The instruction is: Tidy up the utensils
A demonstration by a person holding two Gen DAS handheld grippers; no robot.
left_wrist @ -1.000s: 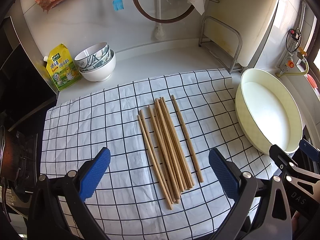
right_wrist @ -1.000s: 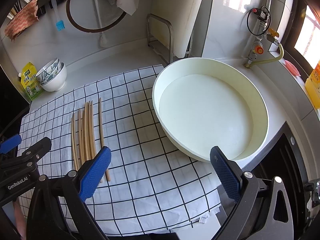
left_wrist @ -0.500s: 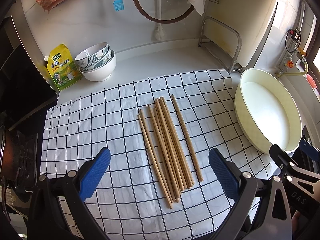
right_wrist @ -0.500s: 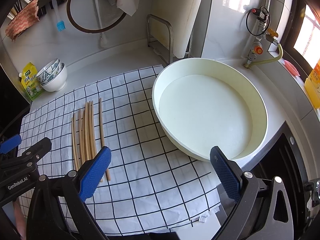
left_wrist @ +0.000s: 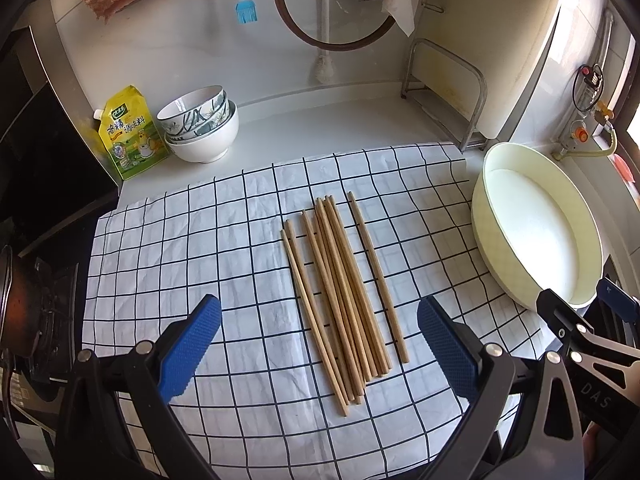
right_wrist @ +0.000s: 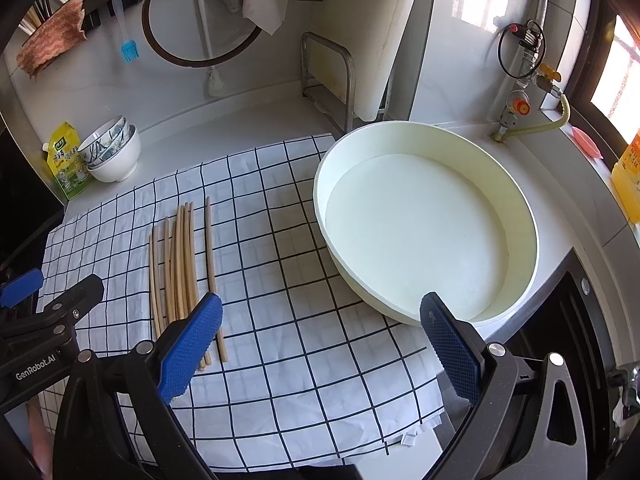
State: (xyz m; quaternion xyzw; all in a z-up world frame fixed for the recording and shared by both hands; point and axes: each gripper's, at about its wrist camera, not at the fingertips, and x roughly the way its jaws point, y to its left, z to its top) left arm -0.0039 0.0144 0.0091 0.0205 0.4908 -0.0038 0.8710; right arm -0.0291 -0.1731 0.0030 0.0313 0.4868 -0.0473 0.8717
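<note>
Chopsticks [left_wrist: 340,296] lie between left hand-held gripper's [left_wrist: 320,354] fingers.

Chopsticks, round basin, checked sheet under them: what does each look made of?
Chopsticks: bare wood or bamboo, matte tan. Round basin: probably plastic or enamel, smooth cream with a soft sheen. Checked sheet: thin cloth, judging by its creases and wrinkles.

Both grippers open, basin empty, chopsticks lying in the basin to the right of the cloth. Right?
Not quite. The chopsticks lie on the checked cloth, not in the basin, as the left wrist view shows. The rest holds: the basin is empty and both grippers' jaws are open.
</note>
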